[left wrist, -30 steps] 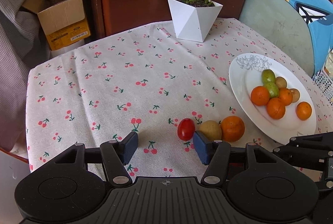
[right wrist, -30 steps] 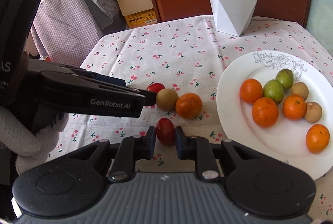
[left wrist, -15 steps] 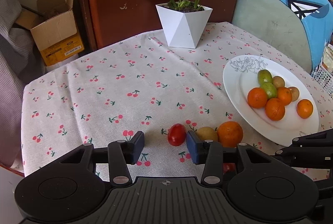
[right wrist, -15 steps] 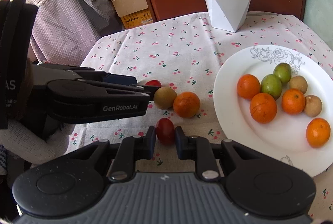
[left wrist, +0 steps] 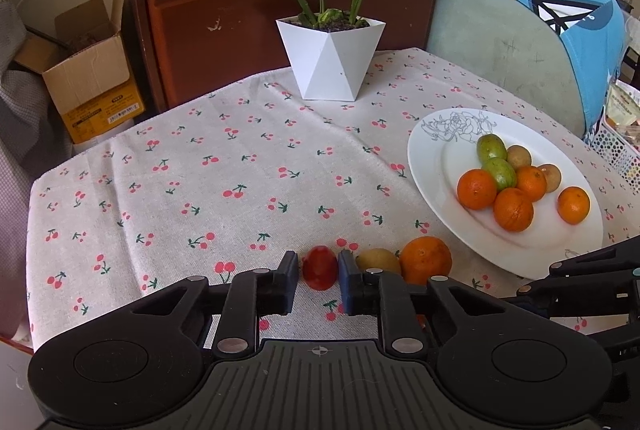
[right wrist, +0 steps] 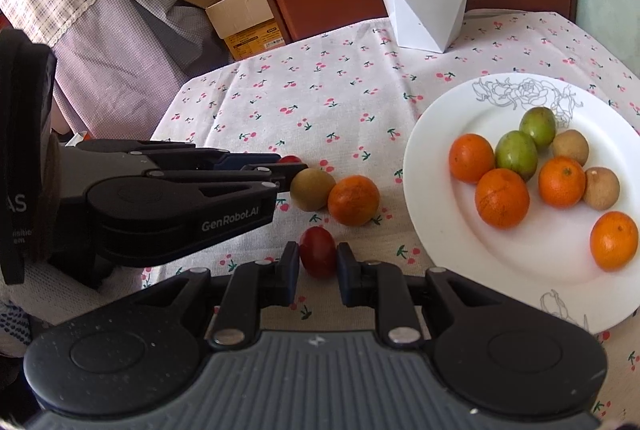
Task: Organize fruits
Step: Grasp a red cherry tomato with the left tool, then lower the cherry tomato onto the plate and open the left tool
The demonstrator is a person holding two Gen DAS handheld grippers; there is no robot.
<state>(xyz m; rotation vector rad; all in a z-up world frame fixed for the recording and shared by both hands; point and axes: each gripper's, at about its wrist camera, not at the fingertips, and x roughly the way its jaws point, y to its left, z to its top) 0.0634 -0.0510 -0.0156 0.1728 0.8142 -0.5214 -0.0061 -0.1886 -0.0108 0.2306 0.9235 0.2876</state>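
Note:
My left gripper (left wrist: 318, 276) is closed around a red tomato (left wrist: 319, 267) on the cherry-print tablecloth. A brown kiwi (left wrist: 377, 261) and an orange (left wrist: 425, 259) lie just right of it. My right gripper (right wrist: 318, 262) is shut on a second red tomato (right wrist: 318, 251), near the table's front edge. The left gripper shows from the side in the right wrist view (right wrist: 286, 166), beside the kiwi (right wrist: 312, 189) and orange (right wrist: 353, 200). A white plate (right wrist: 440, 230) at right holds several oranges, two green fruits and brown fruits.
A white faceted plant pot (left wrist: 330, 60) stands at the back of the table. A wooden cabinet (left wrist: 240, 18) and a cardboard box (left wrist: 86, 78) are behind. A blue-covered chair (left wrist: 520, 42) is at back right. Checked cloth (right wrist: 100, 10) hangs left of the table.
My left gripper moved forward and left around the tomato and its jaws narrowed onto it. My right gripper stayed shut on its tomato and shifted slightly nearer the plate.

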